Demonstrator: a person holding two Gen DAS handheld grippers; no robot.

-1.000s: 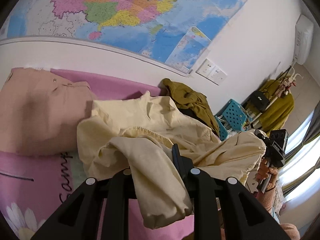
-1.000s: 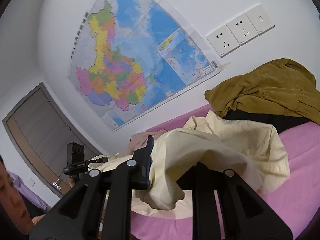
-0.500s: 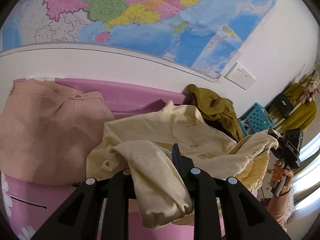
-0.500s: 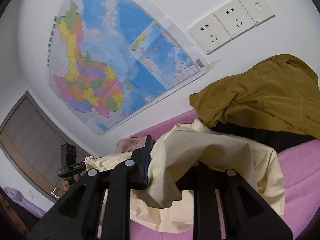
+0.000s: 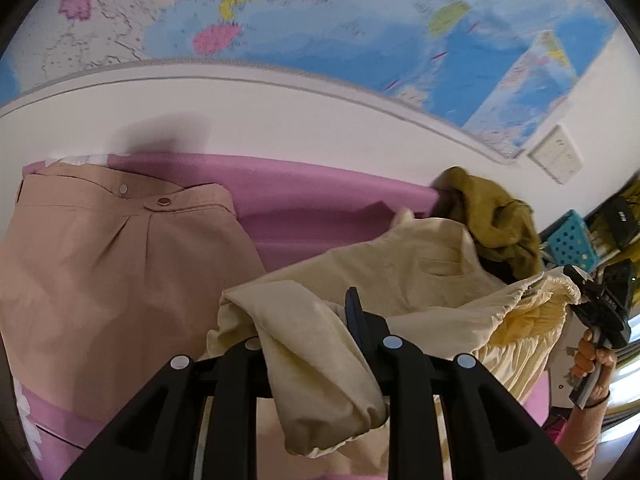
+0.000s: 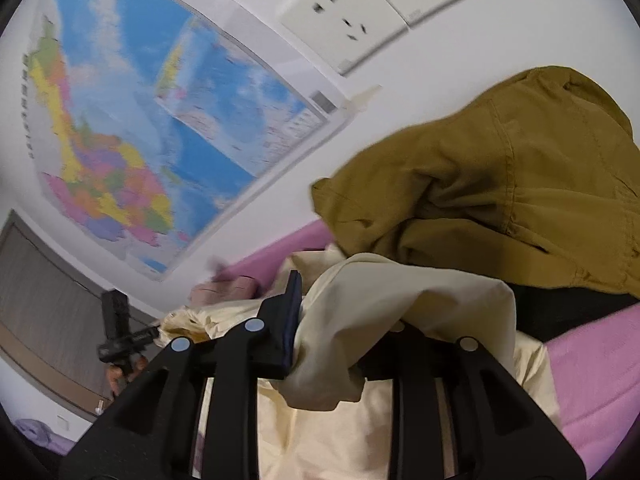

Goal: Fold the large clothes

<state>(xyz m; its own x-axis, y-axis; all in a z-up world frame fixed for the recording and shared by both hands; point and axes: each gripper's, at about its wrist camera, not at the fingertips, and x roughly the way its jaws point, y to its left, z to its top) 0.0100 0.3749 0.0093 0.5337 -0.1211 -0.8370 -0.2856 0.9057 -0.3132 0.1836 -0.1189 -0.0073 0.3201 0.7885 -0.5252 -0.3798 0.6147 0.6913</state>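
Pale yellow cotton garment point(image 5: 420, 276) stretched between two black two-finger grippers over a pink bed sheet point(image 5: 320, 204).

Left gripper point(image 5: 316, 320) clamped narrowly on a bunched fold of the yellow cloth, loose end hanging down between its fingers. Right gripper point(image 6: 340, 316) with cloth draped through its jaws, which have just been opening; whether the pads press on the fabric cannot be told. Same gripper seen far right from the left wrist, held in a hand point(image 5: 592, 360) with wrist bent, gathered hem at its tip. Flat beige buttoned trousers point(image 5: 112, 264) just left of the garment; crumpled olive-brown jacket point(image 6: 500, 184) touching its far edge at the white wall. Bare pink sheet between trousers and jacket. Coloured wall map point(image 6: 132, 128) and white sockets point(image 6: 360, 8) above.
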